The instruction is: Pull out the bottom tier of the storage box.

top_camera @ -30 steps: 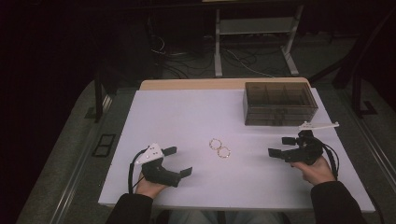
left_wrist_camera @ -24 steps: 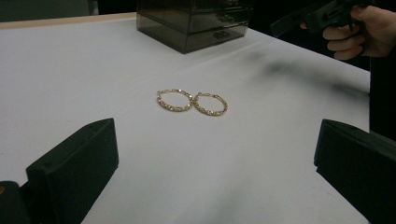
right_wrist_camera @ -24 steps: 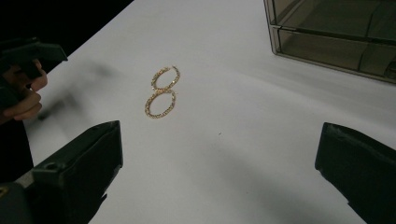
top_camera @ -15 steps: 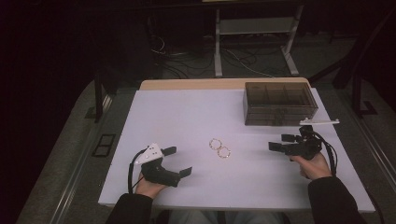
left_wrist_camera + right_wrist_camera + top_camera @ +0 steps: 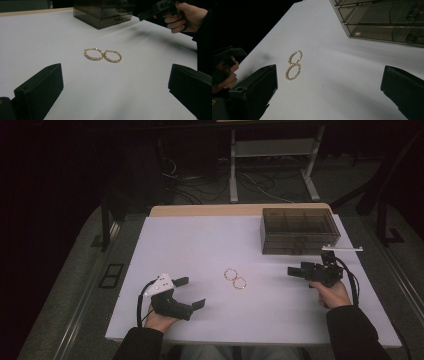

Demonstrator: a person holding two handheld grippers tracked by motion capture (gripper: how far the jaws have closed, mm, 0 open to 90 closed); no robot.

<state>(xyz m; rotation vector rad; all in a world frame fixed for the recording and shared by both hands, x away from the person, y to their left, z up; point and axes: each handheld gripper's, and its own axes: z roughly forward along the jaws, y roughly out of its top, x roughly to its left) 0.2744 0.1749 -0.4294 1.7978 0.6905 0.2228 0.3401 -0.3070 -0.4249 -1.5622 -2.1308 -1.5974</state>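
Two gold hoop earrings, thin rings with a beaded, glittering surface, lie flat and touching each other near the middle of a bench covered in smooth white sheet, its pale wooden edge showing at the far side. Taking the earrings as the landmark: a smoky translucent plastic drawer box, rectangular with stacked shallow drawers and small knobs, stands beyond them toward the far right corner; dim small shapes show behind the drawer fronts, too murky to identify. The left gripper, black with a grey three-cornered plate on top and a cable trailing behind, rests in a hand on the near left side of the earrings, its blocky matte jaws spread wide with nothing between them. The right gripper, also black, is held above the bench to the right of the earrings and just in front of the box; its jaws likewise stand wide apart and empty, pointing toward the hoops. In the left gripper view the earrings sit between and beyond the jaws; in the right gripper view the earrings lie near the left jaw.
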